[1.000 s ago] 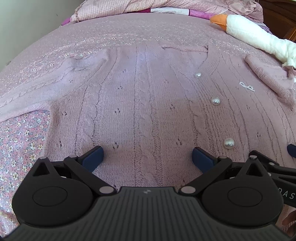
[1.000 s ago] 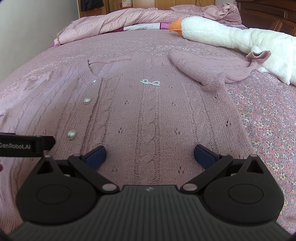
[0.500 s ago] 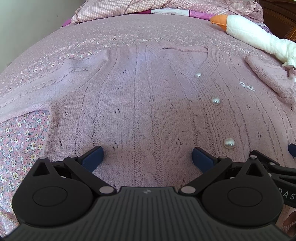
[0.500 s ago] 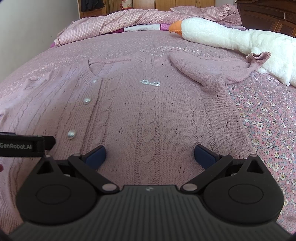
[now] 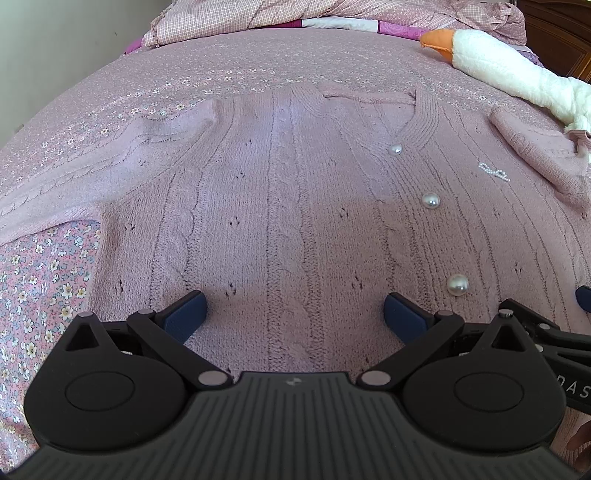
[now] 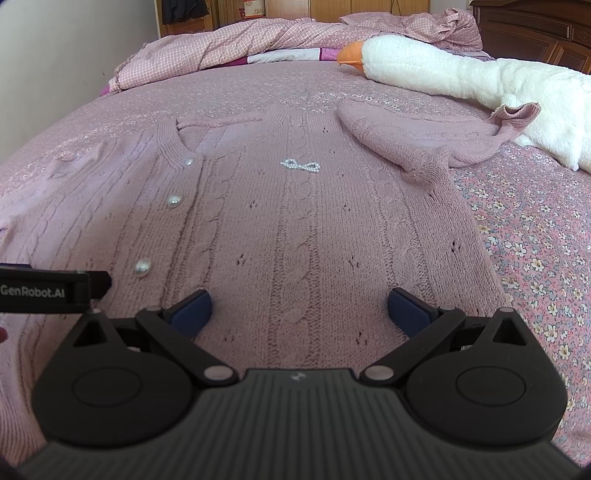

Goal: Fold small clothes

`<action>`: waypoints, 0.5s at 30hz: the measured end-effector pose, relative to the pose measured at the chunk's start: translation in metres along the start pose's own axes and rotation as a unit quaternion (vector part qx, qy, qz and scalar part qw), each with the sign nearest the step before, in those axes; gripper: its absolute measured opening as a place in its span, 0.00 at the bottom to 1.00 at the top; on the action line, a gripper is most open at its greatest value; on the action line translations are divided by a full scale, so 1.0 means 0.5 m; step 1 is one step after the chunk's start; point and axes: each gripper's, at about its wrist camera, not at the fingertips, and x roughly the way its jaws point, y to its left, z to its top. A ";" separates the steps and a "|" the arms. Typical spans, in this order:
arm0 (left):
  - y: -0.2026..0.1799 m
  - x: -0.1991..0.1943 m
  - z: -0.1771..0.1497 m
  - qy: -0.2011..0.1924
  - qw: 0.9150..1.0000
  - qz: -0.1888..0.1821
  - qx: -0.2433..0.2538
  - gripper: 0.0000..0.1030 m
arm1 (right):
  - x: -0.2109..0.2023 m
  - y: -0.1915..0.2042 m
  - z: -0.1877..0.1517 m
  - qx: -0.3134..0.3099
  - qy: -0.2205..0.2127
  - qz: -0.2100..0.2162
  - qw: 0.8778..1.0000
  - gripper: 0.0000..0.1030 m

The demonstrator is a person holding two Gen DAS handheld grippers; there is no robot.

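Note:
A pink cable-knit cardigan [image 5: 280,206] [image 6: 295,236] with pearl buttons [image 5: 431,200] lies flat, front up, on the bed. Its left sleeve [image 5: 92,173] spreads out to the side. Its right sleeve [image 6: 417,140] is folded up toward the goose. A small bead bow [image 6: 300,165] sits on the chest. My left gripper [image 5: 293,312] hovers open over the hem's left half, nothing between its blue pads. My right gripper [image 6: 300,309] stands open over the hem's right half, also holding nothing. The left gripper's body [image 6: 51,291] shows at the right wrist view's left edge.
A white plush goose [image 6: 461,77] [image 5: 509,77] lies along the far right of the bed. A rumpled pink checked duvet [image 6: 258,40] is heaped at the headboard. Floral sheet [image 6: 535,236] [image 5: 40,273] shows either side of the cardigan. Dark wooden furniture [image 6: 535,26] stands beyond.

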 end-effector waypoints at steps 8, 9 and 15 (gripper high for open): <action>0.002 0.001 0.003 0.006 1.000 0.000 -0.001 1.00 | 0.001 0.000 0.004 0.002 0.008 0.001 1.000 1.00; 0.003 0.002 0.005 0.008 1.000 0.000 0.000 1.00 | 0.001 -0.001 0.006 0.002 0.009 0.002 1.000 1.00; 0.007 0.007 0.013 0.017 1.000 -0.002 0.001 1.00 | 0.002 -0.004 0.010 0.001 0.018 0.010 1.000 1.00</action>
